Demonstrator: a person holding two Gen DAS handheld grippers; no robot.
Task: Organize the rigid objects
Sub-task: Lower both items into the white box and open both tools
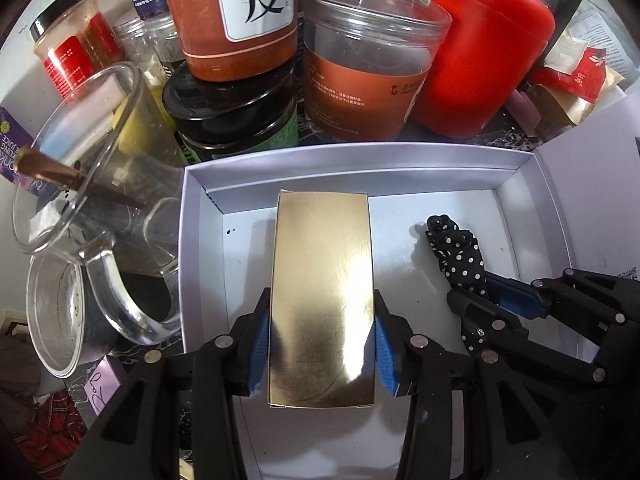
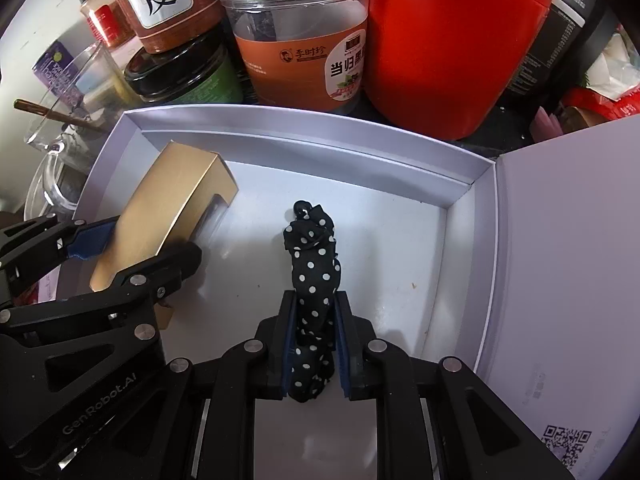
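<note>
A shiny gold box [image 1: 322,296] lies lengthwise inside an open white box [image 1: 352,168]. My left gripper [image 1: 320,348] is shut on the gold box, its blue pads [image 1: 260,344] pressed on both long sides. The gold box also shows in the right wrist view [image 2: 160,216], at the white box's [image 2: 304,128] left side. My right gripper [image 2: 316,344] is shut on a black polka-dot fabric item [image 2: 314,280] that stands over the white box's floor. This item shows in the left wrist view [image 1: 456,252] with the right gripper [image 1: 492,300] beside it.
Behind the white box stand an orange-labelled clear jar [image 1: 360,60], a red container [image 1: 484,52], a black-lidded jar [image 1: 236,120] and a brown bottle [image 1: 236,20]. A glass mug [image 1: 92,184] holding a spoon sits left. The white box's lid [image 2: 568,248] stands open on the right.
</note>
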